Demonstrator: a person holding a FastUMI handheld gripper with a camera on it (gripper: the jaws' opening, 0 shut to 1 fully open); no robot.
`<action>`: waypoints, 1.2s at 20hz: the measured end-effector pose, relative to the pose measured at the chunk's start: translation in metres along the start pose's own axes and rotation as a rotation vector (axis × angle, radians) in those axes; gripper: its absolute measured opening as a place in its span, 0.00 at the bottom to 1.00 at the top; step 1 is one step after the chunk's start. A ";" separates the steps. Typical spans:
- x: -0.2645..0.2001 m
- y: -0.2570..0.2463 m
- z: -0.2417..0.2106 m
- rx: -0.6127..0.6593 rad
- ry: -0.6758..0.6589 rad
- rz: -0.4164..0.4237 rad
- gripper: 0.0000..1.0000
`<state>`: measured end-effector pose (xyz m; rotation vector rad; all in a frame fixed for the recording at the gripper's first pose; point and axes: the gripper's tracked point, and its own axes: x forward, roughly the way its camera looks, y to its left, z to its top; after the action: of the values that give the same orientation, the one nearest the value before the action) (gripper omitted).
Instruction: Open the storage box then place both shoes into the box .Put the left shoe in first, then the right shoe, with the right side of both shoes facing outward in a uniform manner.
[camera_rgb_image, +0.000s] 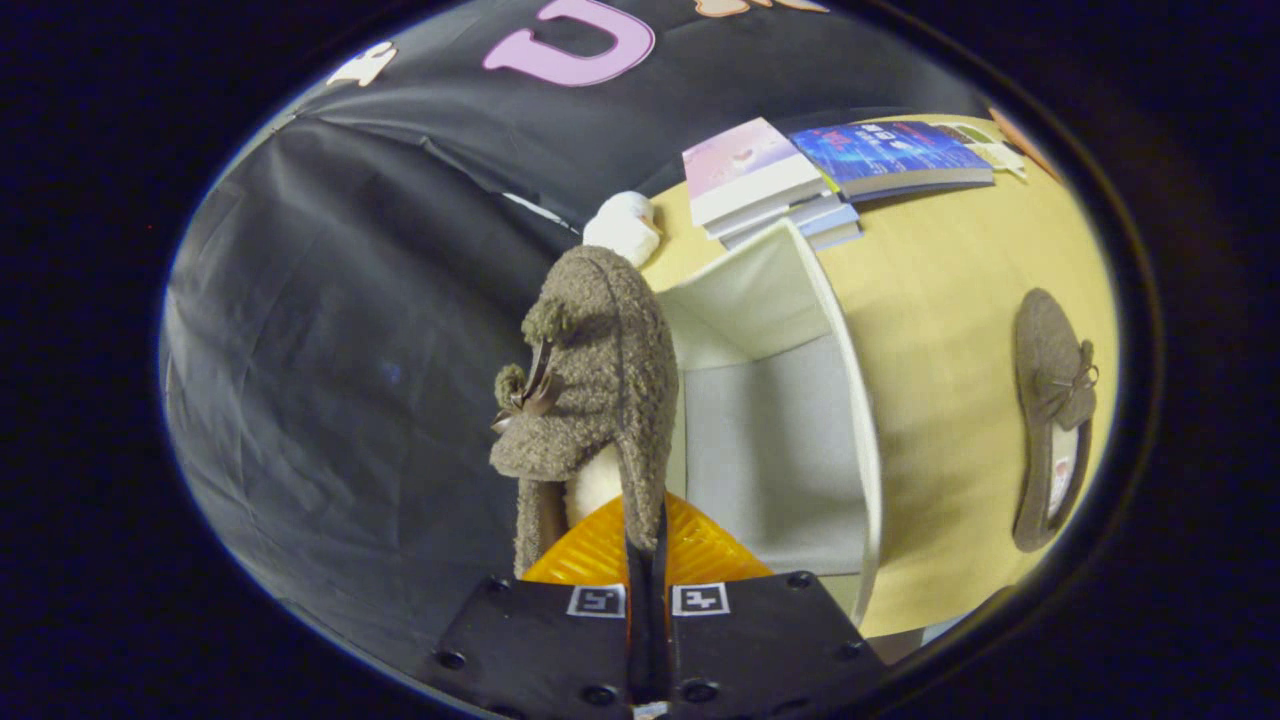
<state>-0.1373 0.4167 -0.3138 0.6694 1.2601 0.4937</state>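
The storage box (790, 400) sits open at the centre of the frame, right of the fingers' line, its white rim and pale grey inner walls in plain sight; no shoe lies in the part of its interior that can be seen. The fingers (645, 520) rise from the bottom centre of the frame, drawn close together with only a narrow gap, and they pinch the side wall of a brown fuzzy shoe (590, 390) near its heel opening. That held shoe stands on end just ahead of the fingers, toe pointing toward the top of the frame, its small bow and pompoms turned to the left, its cream lining showing just above the fingers. It hangs beside the box's left edge, partly in front of it, with the dark booth wall behind it. The second shoe (1052, 420) lies flat on the yellow desk (940, 320) at the right of the frame, well apart from the box, bow up. Beyond the box, at the upper right, a stack of books (770, 185) rests on the desk, and a small white object (622, 225) sits just above the held shoe's toe.
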 end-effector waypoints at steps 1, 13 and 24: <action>0.006 -0.004 -0.005 -0.009 0.010 -0.013 0.04; 0.050 -0.031 -0.032 0.029 0.072 -0.152 0.04; 0.062 -0.052 -0.034 0.030 0.079 -0.337 0.04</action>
<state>-0.1562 0.4270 -0.3988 0.4522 1.4239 0.2246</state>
